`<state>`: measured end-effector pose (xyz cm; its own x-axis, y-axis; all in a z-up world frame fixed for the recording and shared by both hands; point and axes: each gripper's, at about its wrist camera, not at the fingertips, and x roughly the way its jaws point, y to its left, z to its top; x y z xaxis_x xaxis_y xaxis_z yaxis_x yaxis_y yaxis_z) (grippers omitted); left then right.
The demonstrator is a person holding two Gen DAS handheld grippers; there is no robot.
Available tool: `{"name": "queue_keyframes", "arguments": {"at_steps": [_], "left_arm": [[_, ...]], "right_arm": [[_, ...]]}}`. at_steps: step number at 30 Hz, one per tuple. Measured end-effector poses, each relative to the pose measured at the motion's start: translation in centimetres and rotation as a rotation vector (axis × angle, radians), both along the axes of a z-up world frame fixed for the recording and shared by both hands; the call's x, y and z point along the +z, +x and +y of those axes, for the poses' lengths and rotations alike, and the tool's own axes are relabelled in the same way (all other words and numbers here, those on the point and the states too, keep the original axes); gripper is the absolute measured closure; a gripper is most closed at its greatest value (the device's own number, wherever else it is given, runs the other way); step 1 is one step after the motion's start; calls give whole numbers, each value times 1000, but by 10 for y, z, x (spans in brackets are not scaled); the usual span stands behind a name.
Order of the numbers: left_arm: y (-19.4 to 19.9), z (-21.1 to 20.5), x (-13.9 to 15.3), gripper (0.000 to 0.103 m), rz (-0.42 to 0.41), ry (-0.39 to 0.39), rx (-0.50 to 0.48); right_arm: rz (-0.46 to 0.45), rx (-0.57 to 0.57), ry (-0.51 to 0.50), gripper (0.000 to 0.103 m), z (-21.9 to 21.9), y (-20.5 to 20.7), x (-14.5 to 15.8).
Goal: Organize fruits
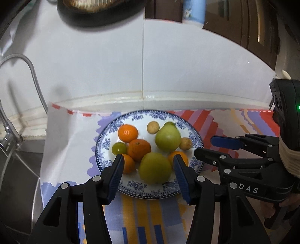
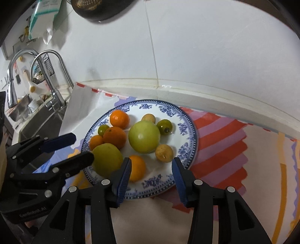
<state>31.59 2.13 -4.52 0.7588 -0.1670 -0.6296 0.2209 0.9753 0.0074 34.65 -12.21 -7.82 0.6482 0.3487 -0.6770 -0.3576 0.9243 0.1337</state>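
Note:
A blue-and-white plate (image 1: 142, 115) (image 2: 189, 135) holds several fruits: two large green ones (image 1: 155, 170) (image 1: 167, 138), several oranges (image 1: 128, 132), small green ones (image 1: 119, 148) and small brown ones (image 1: 152, 127). My left gripper (image 1: 148, 167) is open, its blue pads on either side of the near large green fruit (image 2: 106, 159), just above the plate. My right gripper (image 2: 151, 169) is open over the plate's near edge, beside an orange (image 2: 137, 168) and a brown fruit (image 2: 164, 153). It shows in the left wrist view (image 1: 211, 146) at the right.
The plate sits on a patterned cloth (image 2: 225, 142) on a white counter against a tiled wall (image 1: 112, 65). A sink with curved taps (image 2: 46, 75) lies to the left. A dark strainer (image 1: 97, 11) hangs above.

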Motion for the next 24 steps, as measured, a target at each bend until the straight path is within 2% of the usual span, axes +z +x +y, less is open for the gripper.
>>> {"name": "queue_keyframes", "arguments": {"at_steps": [11, 17, 19, 22, 24], "left_arm": [[-56, -10, 41, 38, -129, -7, 8], [-93, -12, 52, 33, -176, -11, 25], [-104, -12, 55, 29, -189, -18, 36], [-122, -11, 58, 25, -202, -30, 45], [-134, -12, 60, 22, -214, -25, 54]], "right_arm": [[-139, -87, -14, 57, -27, -62, 47], [-193, -140, -20, 57, -38, -102, 68], [-205, -155, -23, 47, -41, -115, 71], [-241, -183, -42, 38, -43, -139, 76], [-249, -189, -36, 35, -44, -152, 78]]}}
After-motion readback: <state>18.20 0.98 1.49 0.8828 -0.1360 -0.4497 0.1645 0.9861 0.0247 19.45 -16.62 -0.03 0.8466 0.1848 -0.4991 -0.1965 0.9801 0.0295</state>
